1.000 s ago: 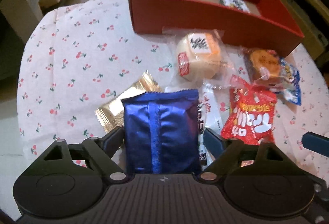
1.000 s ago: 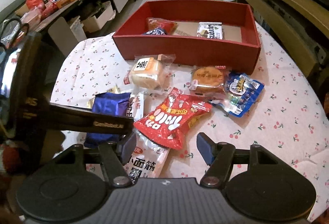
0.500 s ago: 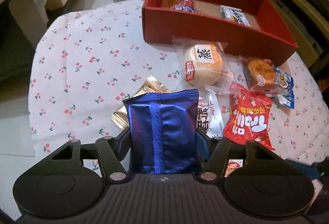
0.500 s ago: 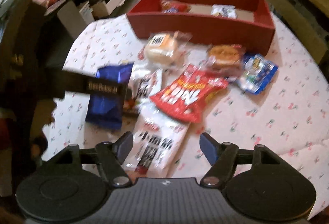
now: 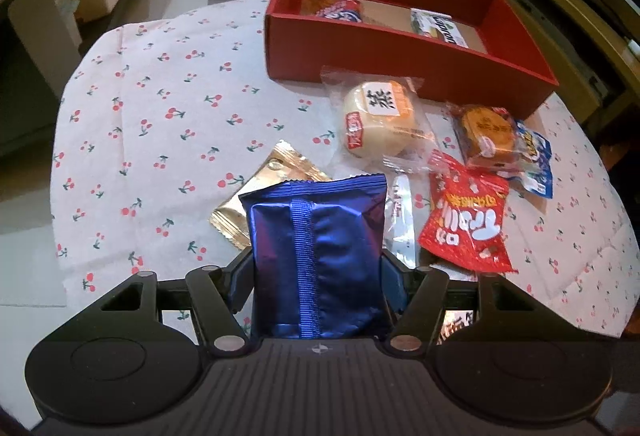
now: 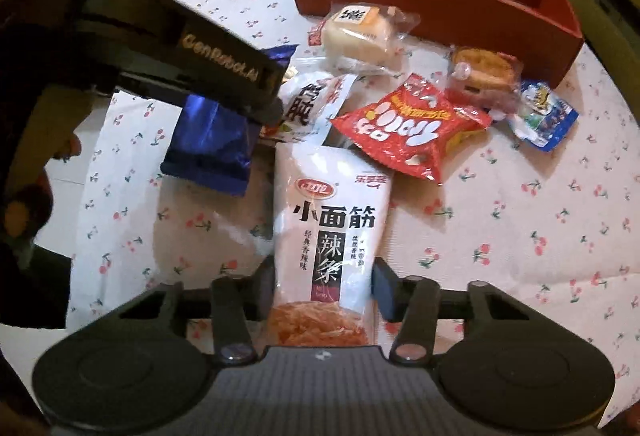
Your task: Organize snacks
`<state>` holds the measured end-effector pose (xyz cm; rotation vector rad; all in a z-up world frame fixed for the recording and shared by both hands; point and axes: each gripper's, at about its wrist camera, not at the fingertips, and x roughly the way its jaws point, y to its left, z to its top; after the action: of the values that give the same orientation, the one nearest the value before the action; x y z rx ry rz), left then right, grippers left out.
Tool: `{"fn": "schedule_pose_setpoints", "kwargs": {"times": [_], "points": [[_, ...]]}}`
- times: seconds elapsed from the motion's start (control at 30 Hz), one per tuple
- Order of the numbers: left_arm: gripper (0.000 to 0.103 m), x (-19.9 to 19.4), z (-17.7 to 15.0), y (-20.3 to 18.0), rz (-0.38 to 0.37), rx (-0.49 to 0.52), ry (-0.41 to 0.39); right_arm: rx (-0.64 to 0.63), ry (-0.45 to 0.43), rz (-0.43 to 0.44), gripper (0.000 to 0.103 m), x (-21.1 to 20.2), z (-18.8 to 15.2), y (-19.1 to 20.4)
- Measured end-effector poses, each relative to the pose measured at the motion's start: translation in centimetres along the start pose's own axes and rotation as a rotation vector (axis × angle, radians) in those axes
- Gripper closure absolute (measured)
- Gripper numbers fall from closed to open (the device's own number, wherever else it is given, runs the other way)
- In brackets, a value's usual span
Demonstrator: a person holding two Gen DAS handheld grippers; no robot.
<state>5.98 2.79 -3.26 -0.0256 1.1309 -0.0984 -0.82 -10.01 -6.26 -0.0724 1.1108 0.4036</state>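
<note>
Two pinches: the left hand-held gripper point(image 5: 316, 268) clamps a shiny blue foil packet point(image 5: 316, 256), the right hand-held gripper point(image 6: 324, 288) brackets a white gluten-strip pouch point(image 6: 328, 236), likely both bound for the red cardboard box point(image 5: 400, 56).

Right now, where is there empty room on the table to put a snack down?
The cloth left of the red box and gold packet is bare. The cloth right of the red bag is bare too. Between them, by the bun, it's crowded.
</note>
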Motion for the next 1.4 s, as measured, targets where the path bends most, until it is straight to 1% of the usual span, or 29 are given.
{"fn": "schedule_pose_setpoints", "kwargs": {"times": [0.07, 0.17, 0.43, 0.63, 0.7, 0.77, 0.87, 0.93, 1.0, 1.03, 1.1, 1.13, 1.17, 1.2, 1.23, 1.27, 1.33, 1.4], "points": [[0.033, 0.0, -0.1, -0.2, -0.003, 0.011, 0.003, -0.015, -0.011, -0.008, 0.050, -0.3, -0.1, -0.1], [0.033, -0.1, -0.3, -0.4, -0.005, 0.024, 0.009, -0.018, -0.023, -0.008, 0.051, -0.7, -0.1, -0.6], [0.033, -0.8, -1.1, 0.0, -0.033, 0.027, 0.018, -0.008, -0.057, -0.004, 0.054, -1.7, -0.1, -1.8], [0.033, -1.1, -1.2, 0.1, -0.034, 0.032, 0.023, 0.010, -0.031, 0.017, 0.052, -0.9, -0.1, -2.3], [0.033, -1.1, -1.4, 0.0, -0.038, 0.040, 0.029, 0.032, -0.024, 0.026, 0.051, -0.7, 0.0, -2.7], [0.033, -0.9, -1.5, 0.1, -0.038, 0.042, 0.037, 0.041, -0.006, 0.022, 0.043, -0.3, 0.0, -2.9], [0.033, -0.7, -1.6, 0.1, -0.039, 0.046, 0.049, 0.022, -0.016, 0.008, 0.036, 0.0, 0.0, -2.7], [0.033, -0.5, -1.8, 0.1, -0.038, 0.052, 0.059, 0.034, -0.016, 0.016, 0.034, 0.1, 0.1, -2.8], [0.033, -0.2, -2.0, 0.0, -0.039, 0.062, 0.072, 0.038, -0.002, 0.033, 0.025, 0.0, 0.1, -2.9], [0.033, -0.1, -2.1, -0.1, -0.041, 0.068, 0.078, 0.044, 0.005, 0.043, 0.019, 0.1, 0.1, -3.0], [0.032, 0.1, -2.4, -0.2, -0.041, 0.081, 0.089, 0.043, 0.002, 0.050, 0.017, 0.1, 0.0, -3.0], [0.032, 0.2, -2.5, -0.3, -0.042, 0.087, 0.094, 0.042, -0.003, 0.041, 0.021, 0.1, 0.0, -3.0], [0.032, 0.2, -2.6, -0.4, -0.043, 0.091, 0.098, 0.032, -0.012, 0.019, 0.039, 0.0, 0.0, -2.8], [0.032, 0.3, -2.7, -0.4, -0.041, 0.097, 0.101, 0.014, -0.021, -0.001, 0.045, -0.1, 0.0, -2.6], [0.032, 0.3, -2.7, -0.5, -0.039, 0.102, 0.103, -0.001, -0.024, -0.008, 0.047, -0.1, 0.0, -2.3], [0.032, 0.3, -2.8, -0.6, -0.038, 0.106, 0.105, -0.026, -0.030, -0.011, 0.051, -0.3, -0.1, -1.9], [0.032, 0.2, -2.9, -0.8, -0.037, 0.117, 0.105, -0.059, -0.036, -0.014, 0.054, -0.5, -0.2, -1.4], [0.032, 0.1, -3.1, -1.0, -0.036, 0.127, 0.105, -0.064, -0.040, -0.011, 0.055, -0.9, -0.3, -1.3]]}}
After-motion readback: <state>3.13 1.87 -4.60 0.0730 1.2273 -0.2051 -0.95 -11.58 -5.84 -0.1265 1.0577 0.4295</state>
